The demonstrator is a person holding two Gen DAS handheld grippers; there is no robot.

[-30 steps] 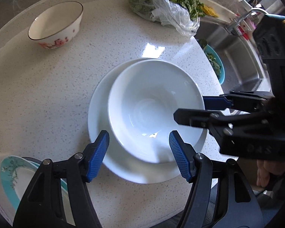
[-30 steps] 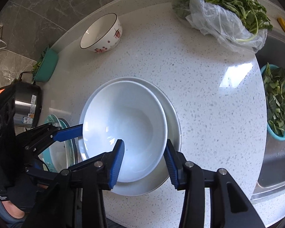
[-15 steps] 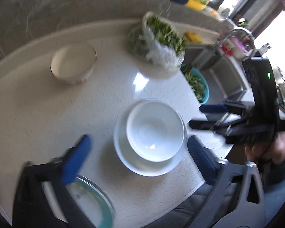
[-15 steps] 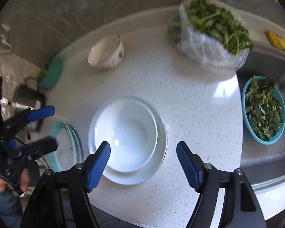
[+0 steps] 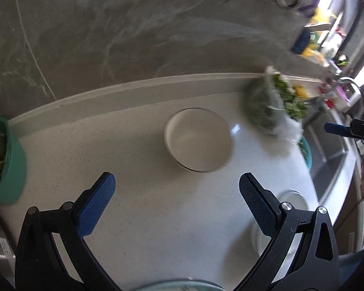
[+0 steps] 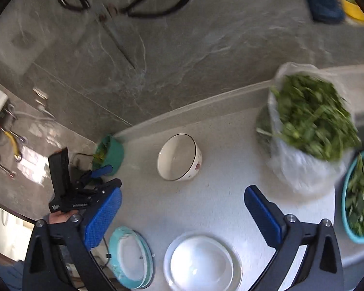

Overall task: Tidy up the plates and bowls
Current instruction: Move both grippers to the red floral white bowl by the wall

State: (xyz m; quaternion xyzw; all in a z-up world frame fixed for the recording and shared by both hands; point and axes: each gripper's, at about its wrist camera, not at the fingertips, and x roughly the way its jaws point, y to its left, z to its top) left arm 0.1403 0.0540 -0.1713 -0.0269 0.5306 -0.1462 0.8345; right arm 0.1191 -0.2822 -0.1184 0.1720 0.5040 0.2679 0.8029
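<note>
A white bowl with a dark rim and pink flower print (image 5: 198, 139) (image 6: 179, 157) stands alone on the white counter, toward the back wall. My left gripper (image 5: 176, 203) is open and empty, raised above the counter in front of it. My right gripper (image 6: 182, 212) is open and empty, also raised. A white bowl (image 6: 201, 264) sits nested in a white plate (image 6: 235, 259) near the front edge; a sliver shows in the left wrist view (image 5: 293, 197). Teal-rimmed plates (image 6: 129, 257) lie stacked to their left. The left gripper also shows in the right wrist view (image 6: 102, 177).
A plastic bag of greens (image 6: 310, 131) (image 5: 274, 106) lies at the back right. A teal basket of greens (image 6: 359, 194) sits by the sink (image 5: 332, 150). A green tub of greens (image 5: 4, 160) (image 6: 110, 154) stands at the left. Grey marble wall behind.
Both grippers have lifted and pulled back from the nested white bowl and plate and opened wide. Both views now tilt up toward the flower bowl and the back wall.
</note>
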